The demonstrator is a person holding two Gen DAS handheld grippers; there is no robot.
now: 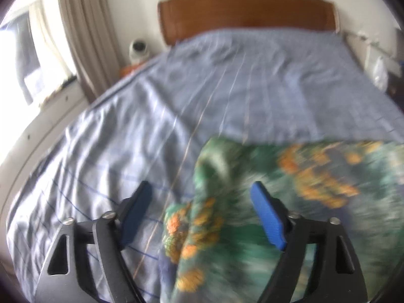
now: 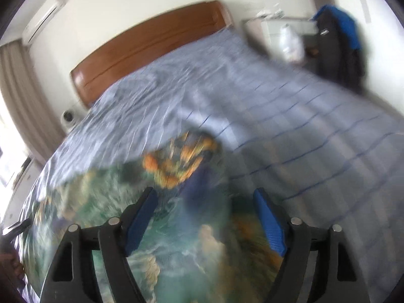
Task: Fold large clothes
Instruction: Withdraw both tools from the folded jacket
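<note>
The left hand-held gripper (image 1: 202, 192) stands wide open above the green flowered garment (image 1: 290, 202), gripping nothing. The right hand-held gripper (image 2: 205, 197) is open too, empty. The garment lies on the bed's blue checked sheet (image 1: 156, 116), below the wooden headboard (image 1: 247, 12); a curtain (image 1: 83, 32) hangs left.

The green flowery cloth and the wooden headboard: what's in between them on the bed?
Only the blue striped bedsheet lies between the green flowery cloth and the wooden headboard. Nothing else sits there, as both wrist views show.
</note>
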